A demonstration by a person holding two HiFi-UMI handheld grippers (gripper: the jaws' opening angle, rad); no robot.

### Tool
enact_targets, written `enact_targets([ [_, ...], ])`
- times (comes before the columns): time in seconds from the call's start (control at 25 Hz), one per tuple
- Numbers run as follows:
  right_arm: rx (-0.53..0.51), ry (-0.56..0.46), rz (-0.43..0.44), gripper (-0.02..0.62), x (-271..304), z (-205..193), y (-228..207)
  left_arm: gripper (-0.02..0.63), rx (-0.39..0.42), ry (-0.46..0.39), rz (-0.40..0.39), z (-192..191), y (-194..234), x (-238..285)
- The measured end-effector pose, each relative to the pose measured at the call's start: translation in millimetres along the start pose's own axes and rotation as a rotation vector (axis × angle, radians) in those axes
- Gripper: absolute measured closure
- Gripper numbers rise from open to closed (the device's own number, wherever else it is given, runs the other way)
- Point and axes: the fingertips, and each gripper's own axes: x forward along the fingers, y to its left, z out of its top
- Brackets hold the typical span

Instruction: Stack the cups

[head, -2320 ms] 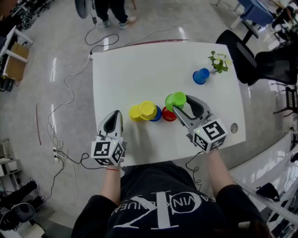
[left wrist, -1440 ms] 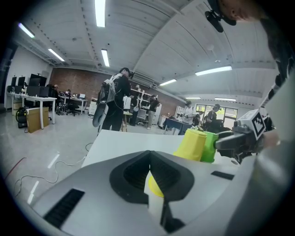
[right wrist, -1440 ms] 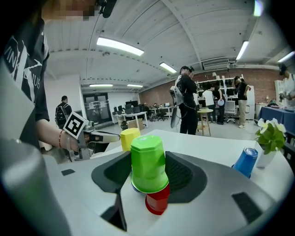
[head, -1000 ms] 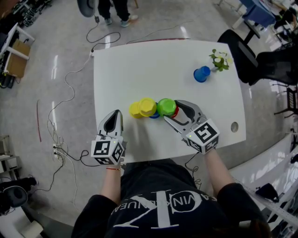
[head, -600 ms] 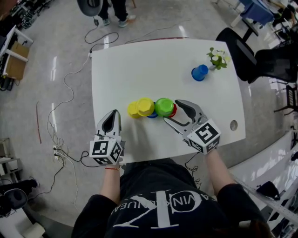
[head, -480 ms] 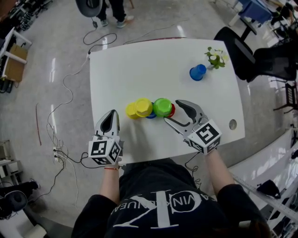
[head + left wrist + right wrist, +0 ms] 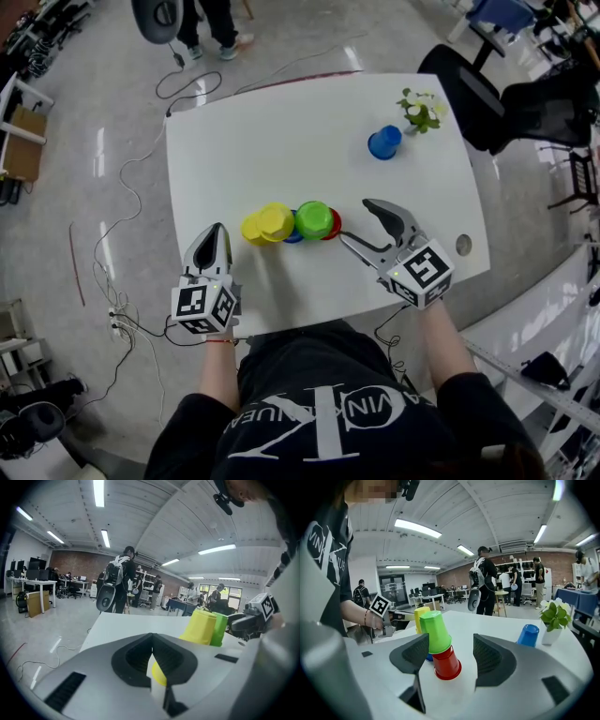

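A green cup [image 7: 314, 220] sits upside down on a red cup [image 7: 334, 226] near the table's middle; the green cup [image 7: 435, 632] and the red cup [image 7: 446, 663] stand just ahead of my jaws in the right gripper view. To their left a yellow cup [image 7: 276, 222] tops a blue cup [image 7: 293, 235], beside a lone yellow cup [image 7: 252, 229]. Another blue cup [image 7: 383, 142] stands far right. My right gripper [image 7: 359, 223] is open, its jaws have just been opening, and nothing is between them. My left gripper [image 7: 214, 234] rests shut near the front edge.
A small potted plant [image 7: 419, 110] stands at the table's far right corner beside the lone blue cup. A round hole [image 7: 463, 245] marks the white table [image 7: 281, 131] near its right edge. Cables lie on the floor at the left; people stand beyond the table.
The green cup, earlier held up in my right gripper, now sits on the red cup. That gripper has opened and drawn back to the right. My left gripper has not moved.
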Motion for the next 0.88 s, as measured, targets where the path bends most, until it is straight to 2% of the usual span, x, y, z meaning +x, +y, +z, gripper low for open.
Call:
enact_targets([
  [0.24,0.017,0.009,-0.099,0.318,-7,-10,-33,0.603,0.001,0.001,0.018,1,6,9],
  [0.4,0.080,-0.011,-0.251,0.325,-8,-17,-75,0.603,0.012,0.010,0.032,0,8,13],
  [0.52,0.090,-0.014,-0.357,0.325,-5,-20,-107,0.603,0.022,0.016,0.035,-2,9,14],
  [0.72,0.087,-0.017,-0.506,0.322,5,-21,-156,0.603,0.042,0.022,0.025,-3,4,17],
  [0.88,0.128,-0.024,-0.613,0.321,13,-27,-193,0.603,0.056,0.025,0.019,-3,1,15],
])
